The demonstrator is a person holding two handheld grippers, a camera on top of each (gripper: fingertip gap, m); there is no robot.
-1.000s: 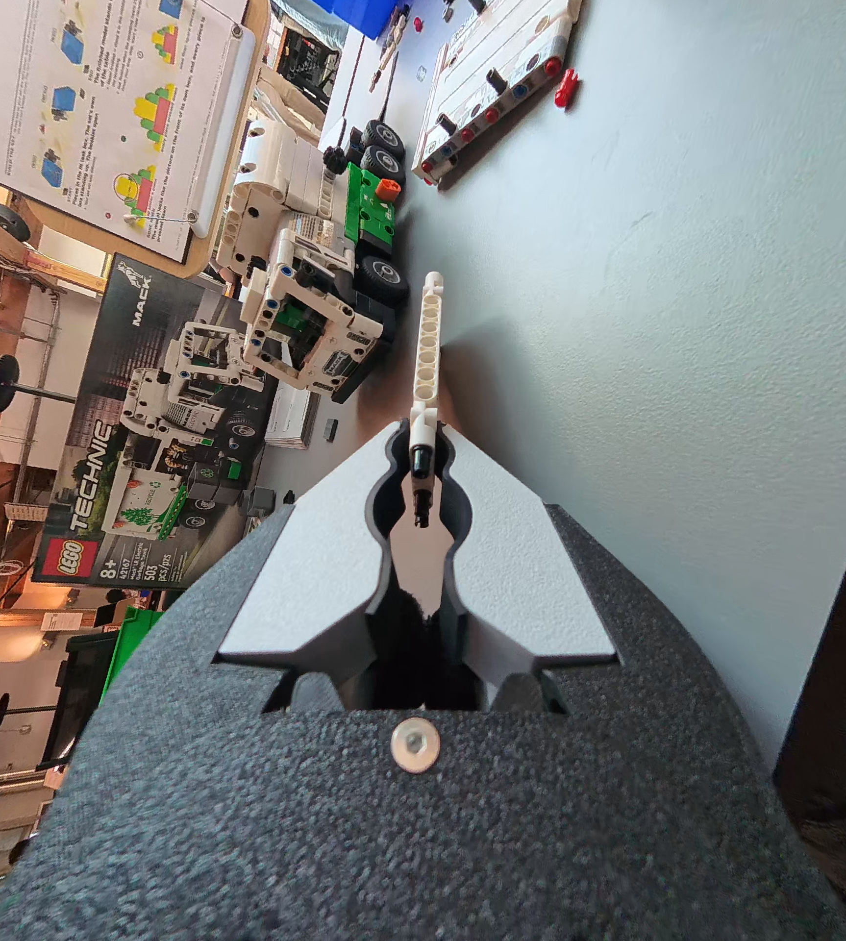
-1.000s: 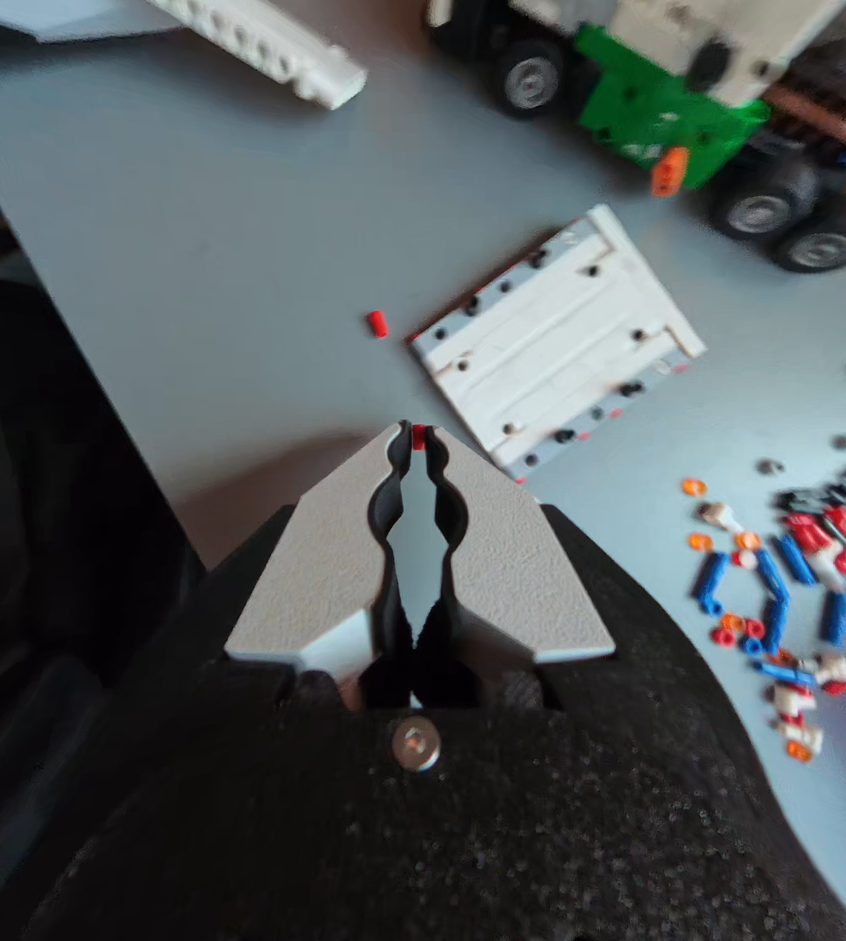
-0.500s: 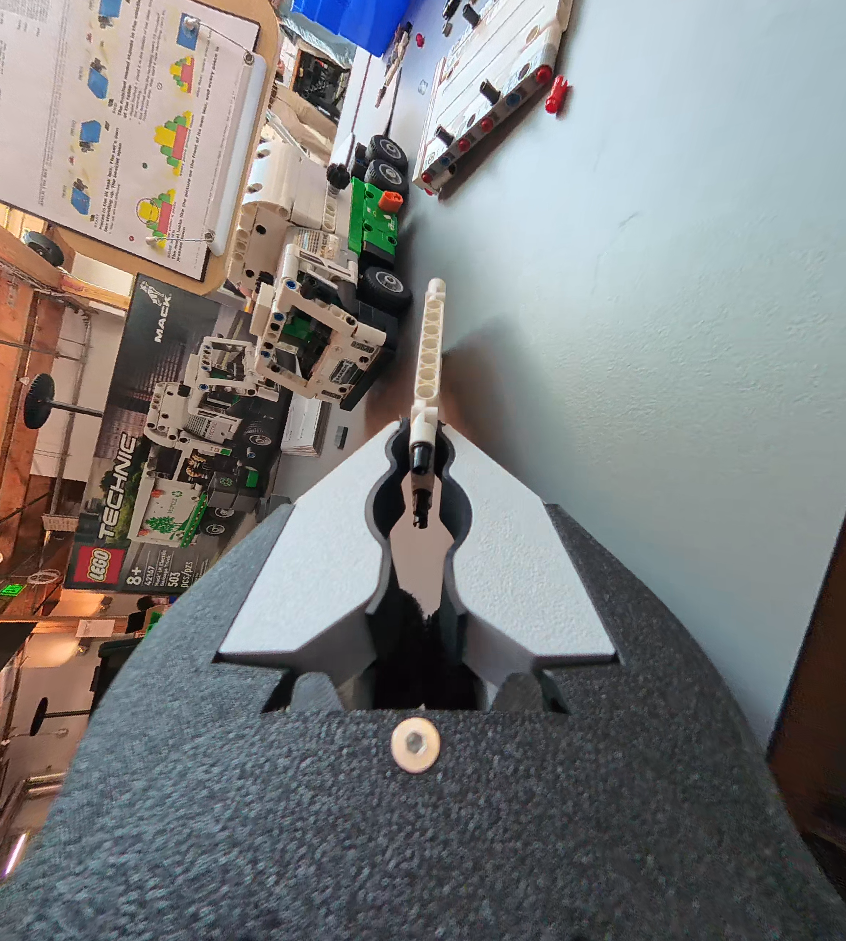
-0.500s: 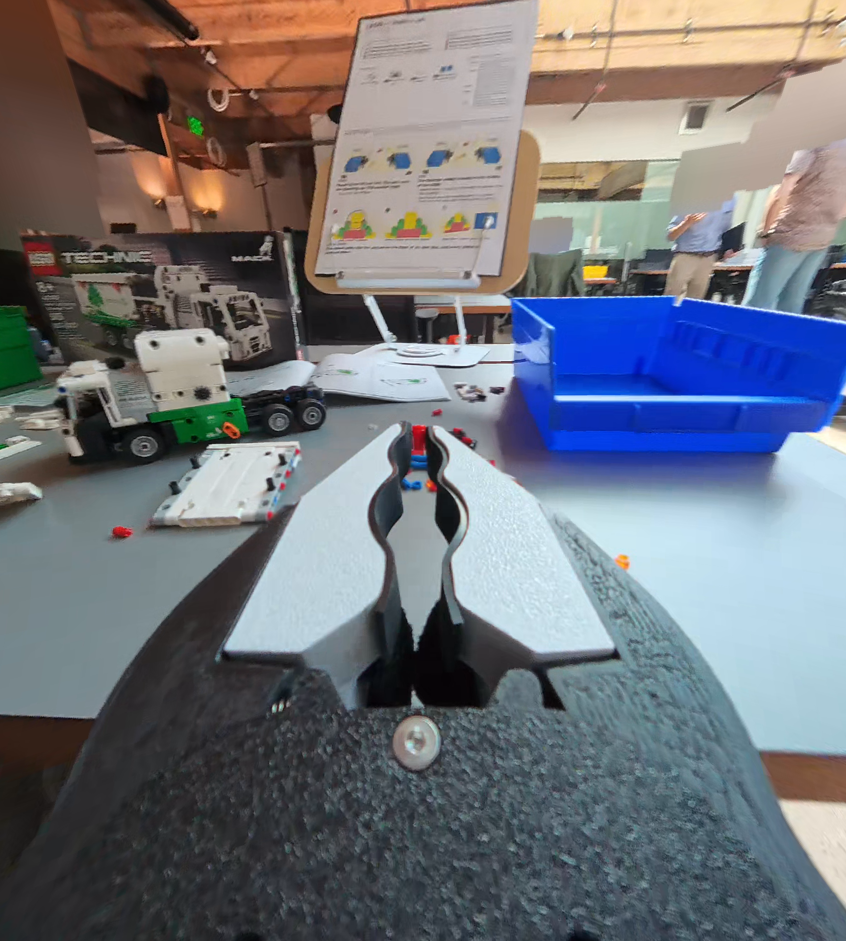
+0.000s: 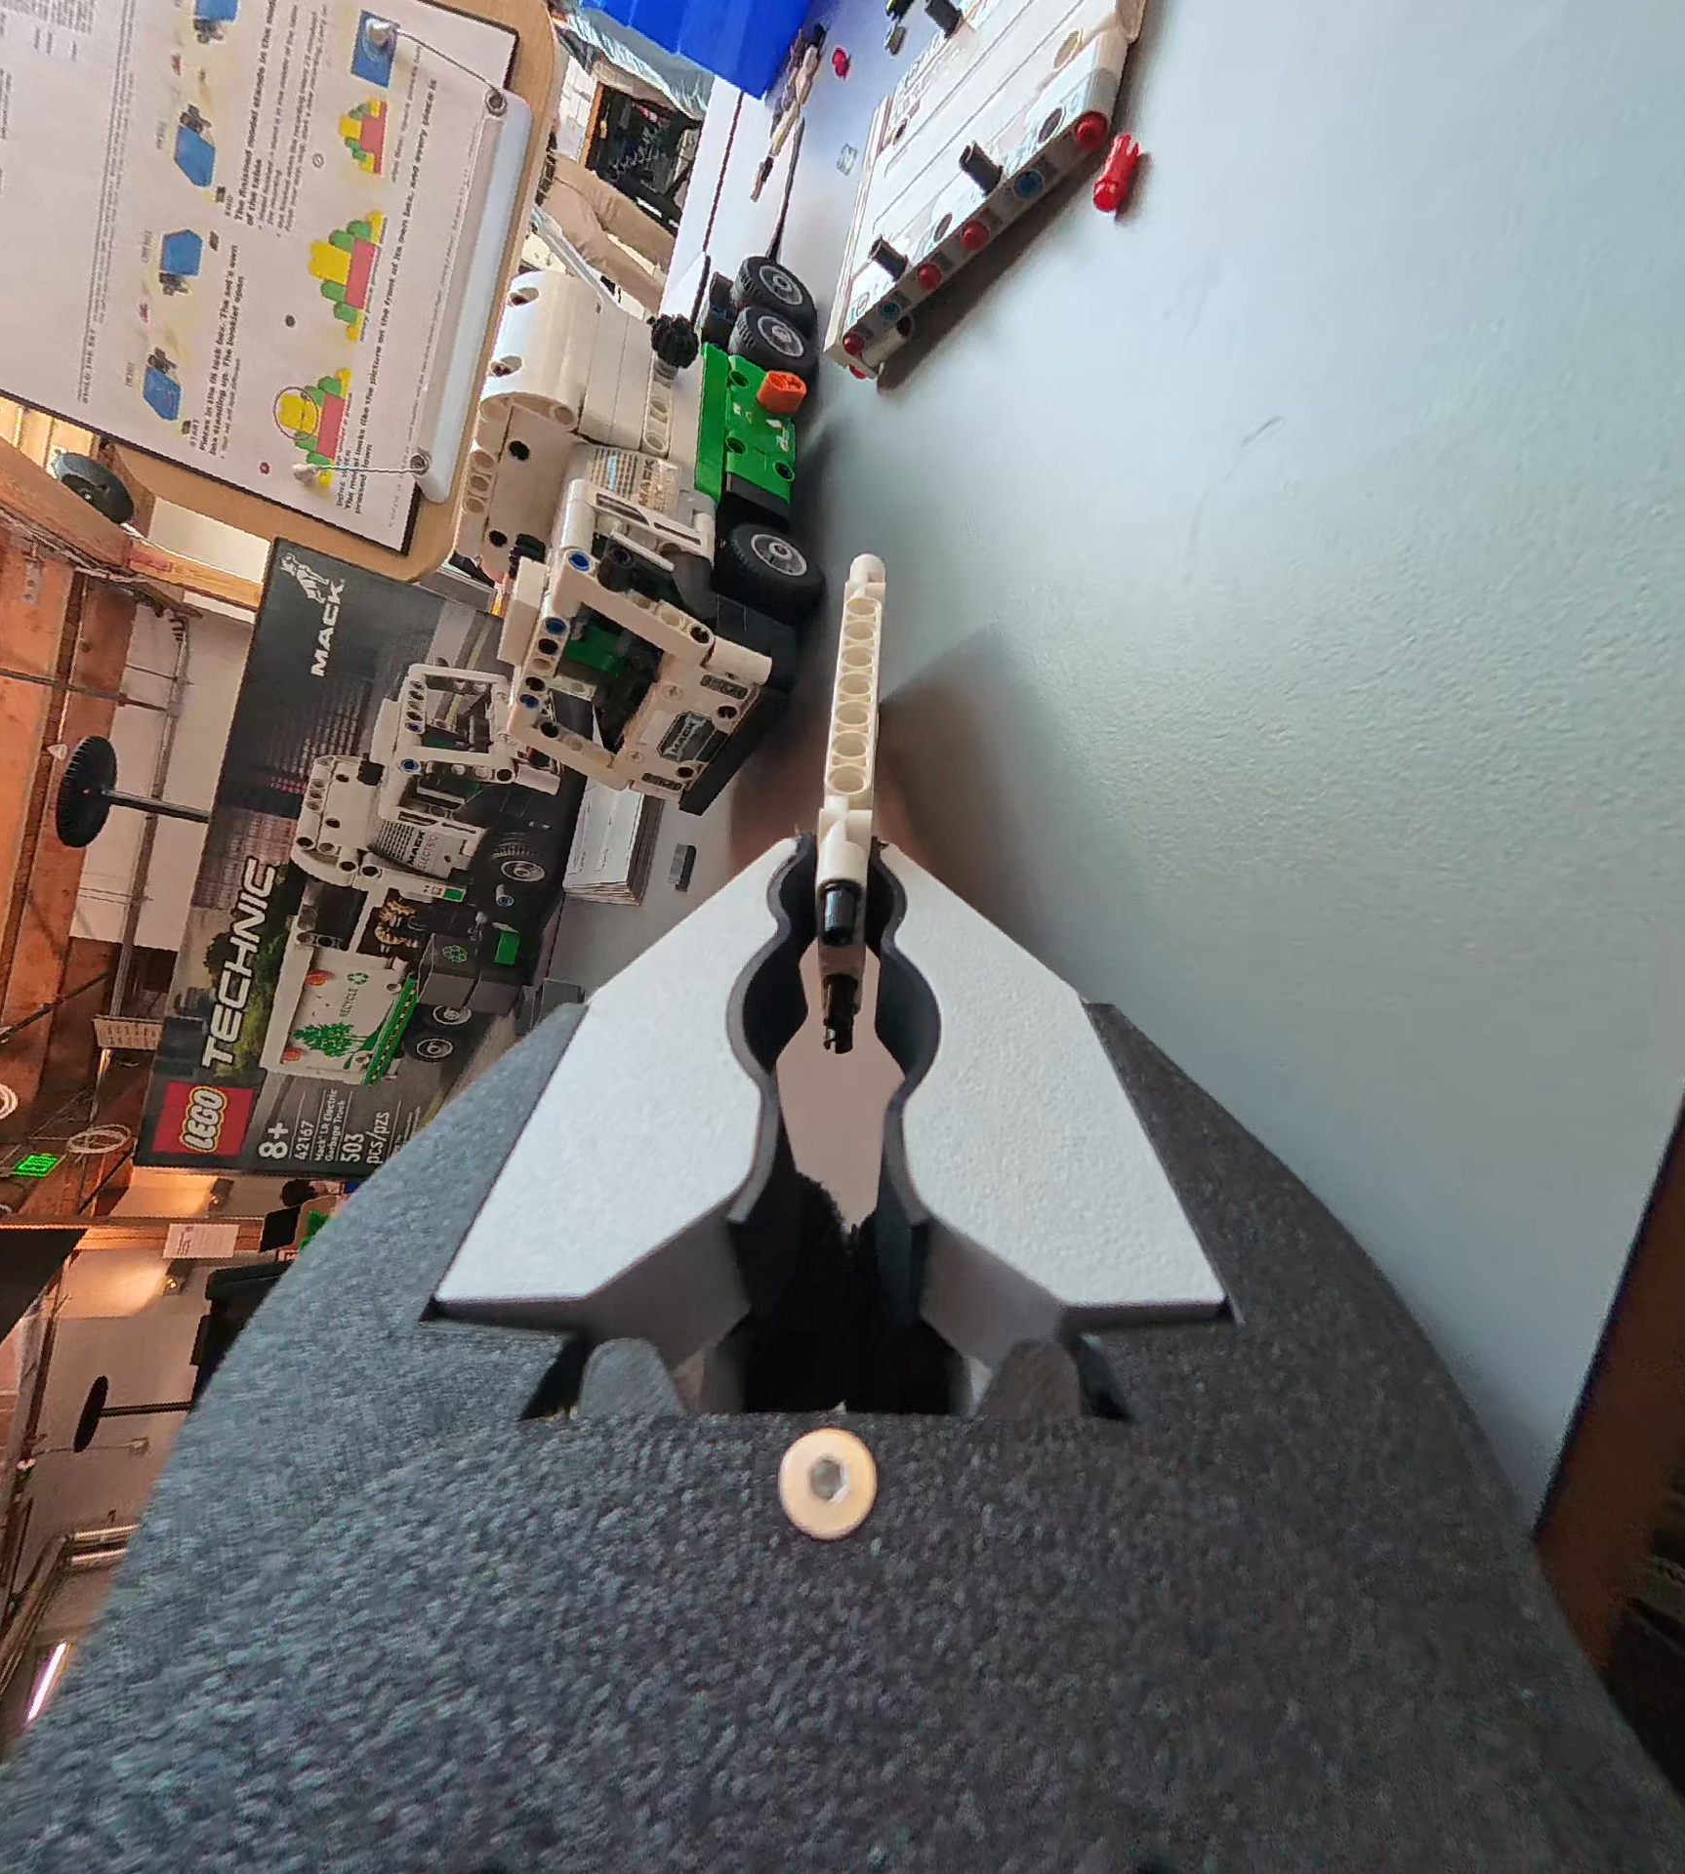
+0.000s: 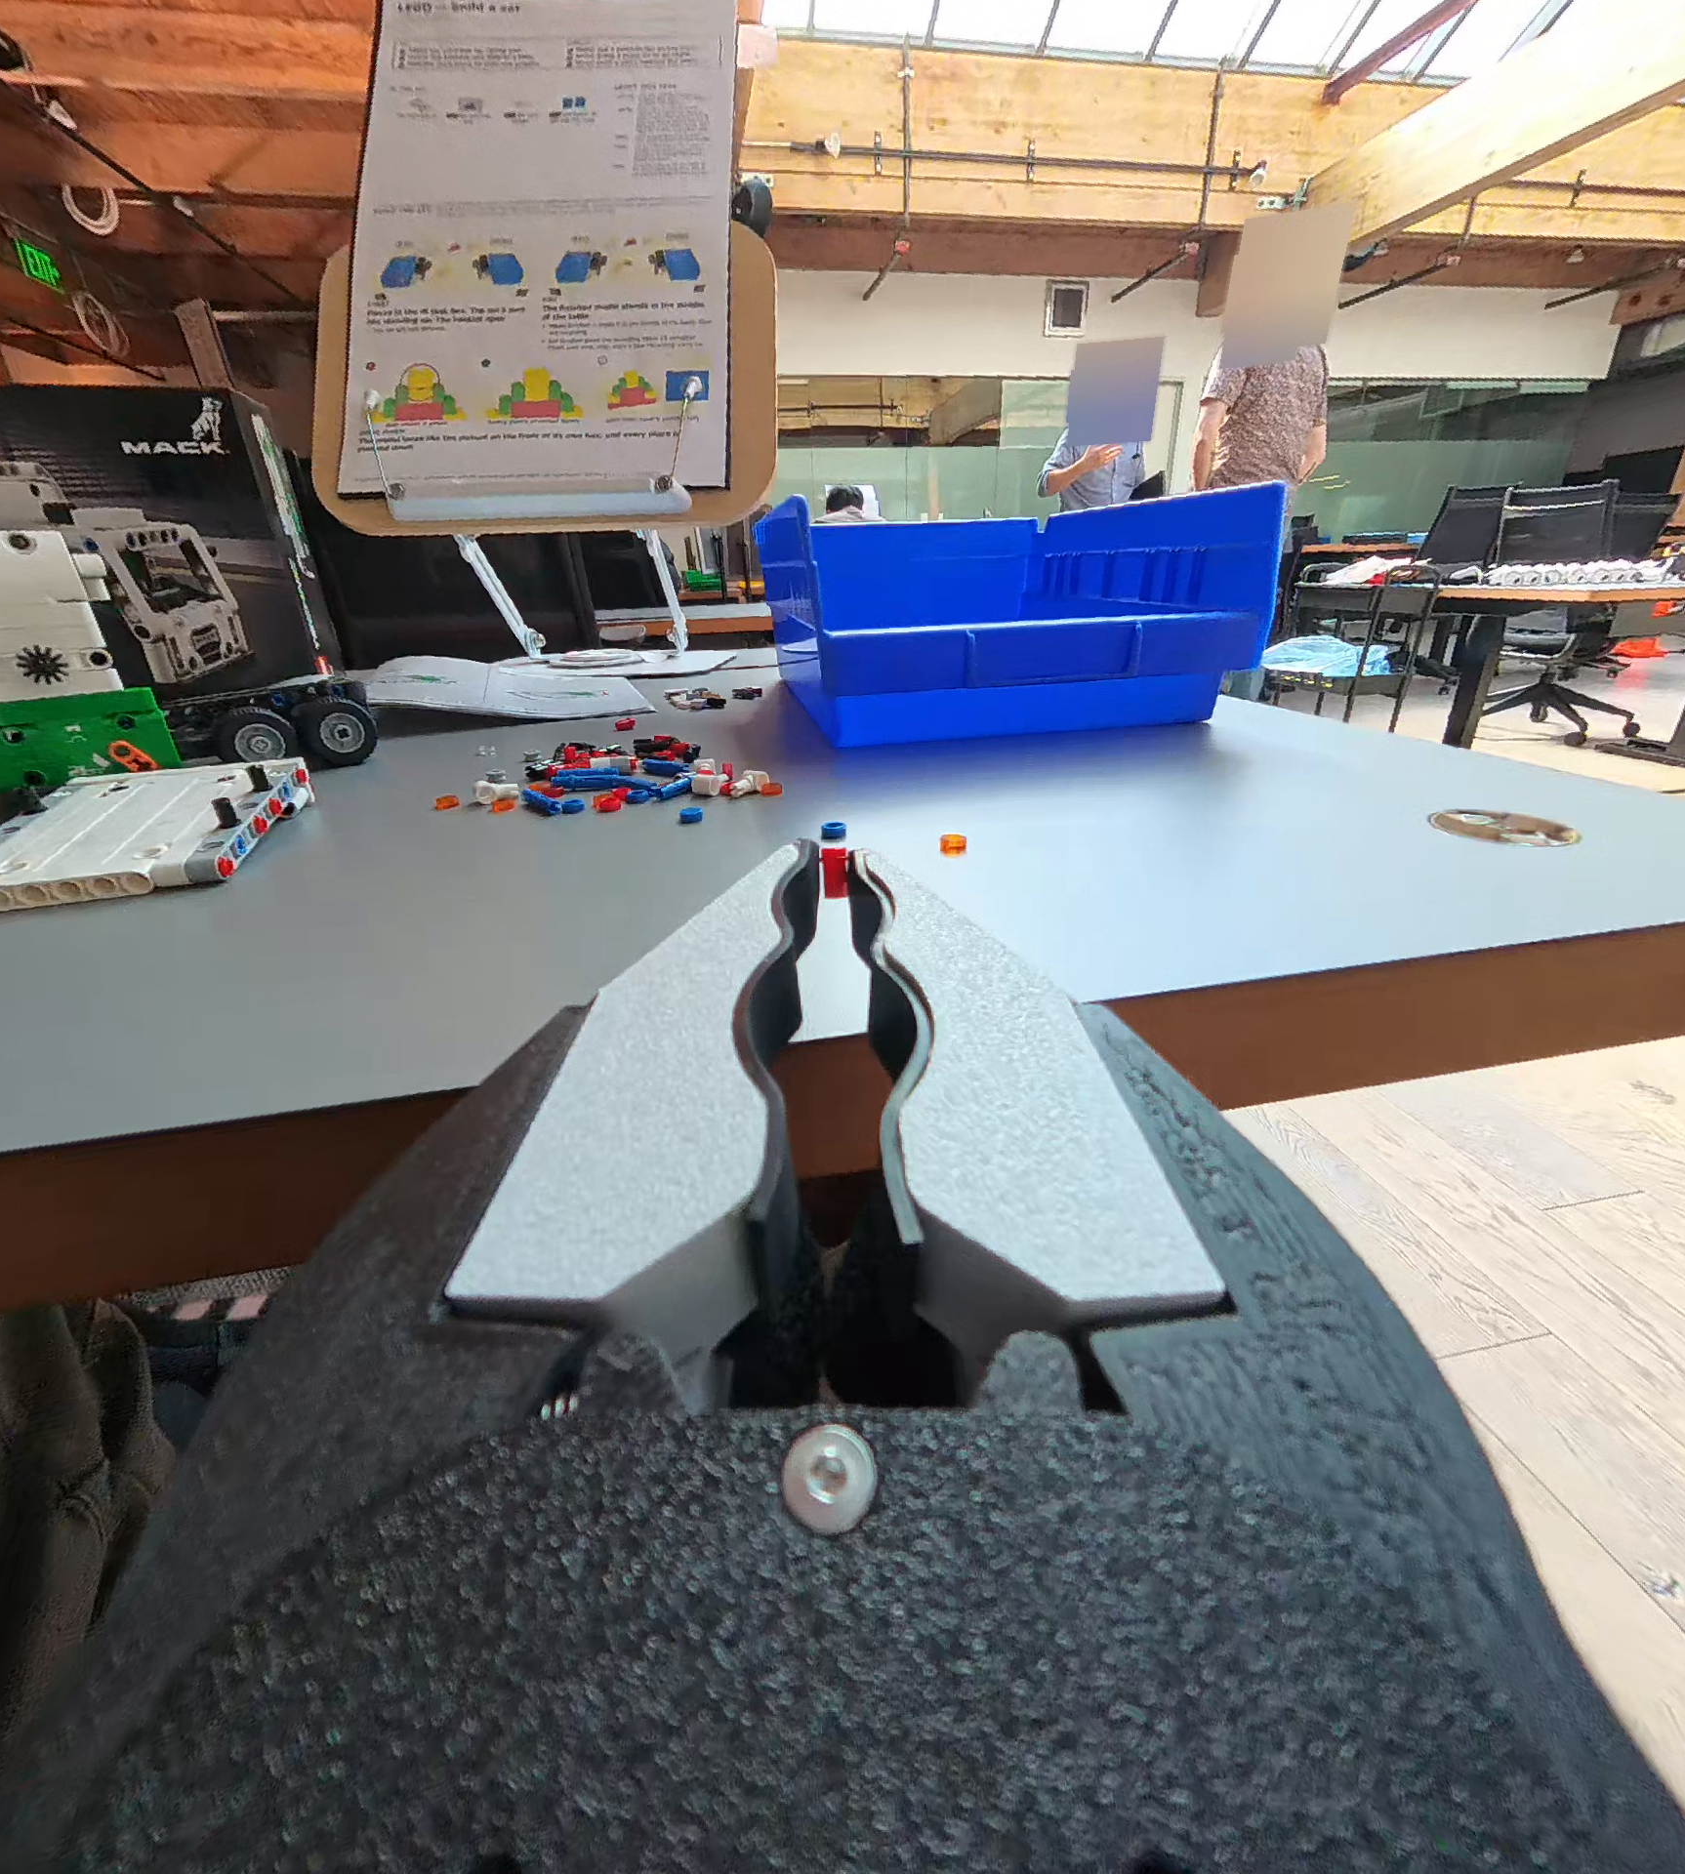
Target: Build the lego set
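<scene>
The left gripper (image 5: 844, 882) is closed on the end of a long white perforated beam (image 5: 854, 700), its pads pressing a white connector at the beam's near end, with a black pin (image 5: 836, 963) running back between the fingers. The beam juts straight ahead, held clear of the grey worktop (image 5: 1325, 710). Just beyond its tip stands a white-and-green toy truck (image 5: 636, 568); farther off lies a white panel studded with red and blue pins (image 5: 980, 172), with a loose red pin (image 5: 1114, 177) beside it.

The right gripper (image 6: 832, 872) is clamped on a small red bush (image 6: 832, 870), pinched at the very fingertips, above the near part of the worktop. A blue ring (image 6: 832, 831) and an orange stud (image 6: 952, 843) lie just past it, a scatter of small parts (image 6: 615, 776) farther left, and a blue bin (image 6: 1011, 619) behind.

Both grasps look narrow. My judgement: keep the beam level and steady, and keep even pressure on the red bush, since a piece held so near the tips could twist or pop free.
</scene>
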